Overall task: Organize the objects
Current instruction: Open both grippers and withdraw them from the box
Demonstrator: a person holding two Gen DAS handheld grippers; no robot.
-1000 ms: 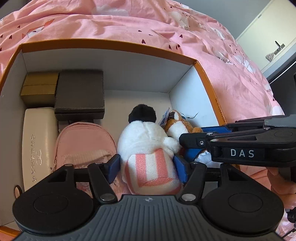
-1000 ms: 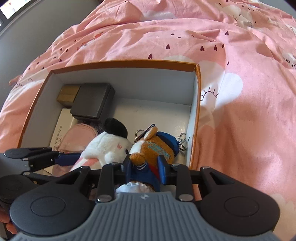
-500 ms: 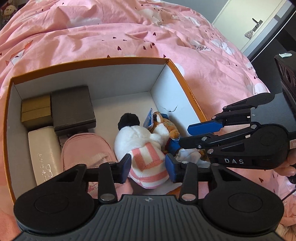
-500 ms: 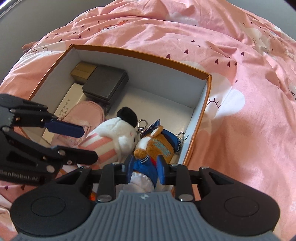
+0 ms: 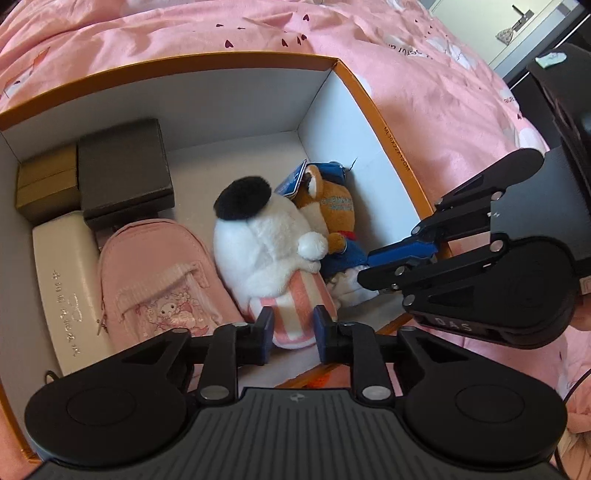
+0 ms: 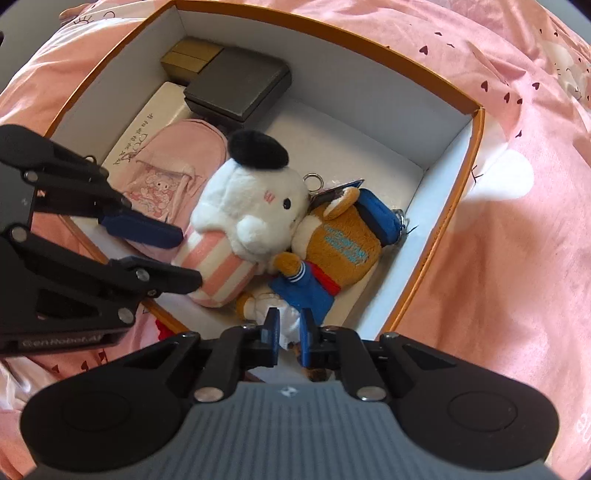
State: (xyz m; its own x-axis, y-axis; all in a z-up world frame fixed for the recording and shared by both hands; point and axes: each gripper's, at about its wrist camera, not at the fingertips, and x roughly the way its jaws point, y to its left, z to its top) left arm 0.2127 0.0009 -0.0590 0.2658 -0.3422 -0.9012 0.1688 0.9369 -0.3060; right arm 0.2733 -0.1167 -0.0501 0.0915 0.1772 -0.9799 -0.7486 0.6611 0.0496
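Note:
A white plush with a black beret and pink-striped body point(image 5: 266, 251) point(image 6: 243, 221) lies in the orange-rimmed white box point(image 5: 391, 147) point(image 6: 458, 192). A brown plush in blue clothes point(image 5: 332, 221) point(image 6: 332, 254) lies beside it on the right. My left gripper point(image 5: 293, 330) is open, its fingers on either side of the striped bottom end. My right gripper point(image 6: 289, 332) is open a little, its fingers just above the brown plush's white feet. Both toys rest on the box floor.
In the box's left half lie a pink pouch point(image 5: 155, 273) point(image 6: 166, 162), a cream case point(image 5: 62, 280), a dark grey box point(image 5: 122, 173) point(image 6: 240, 85) and a gold box point(image 5: 46, 182). A pink heart-print bedspread point(image 6: 517, 258) surrounds the box. A cabinet point(image 5: 524, 33) stands far right.
Both grippers have drawn back and up from the box. The jaws that held the two plush toys have let go, and the toys now lie on the box floor.

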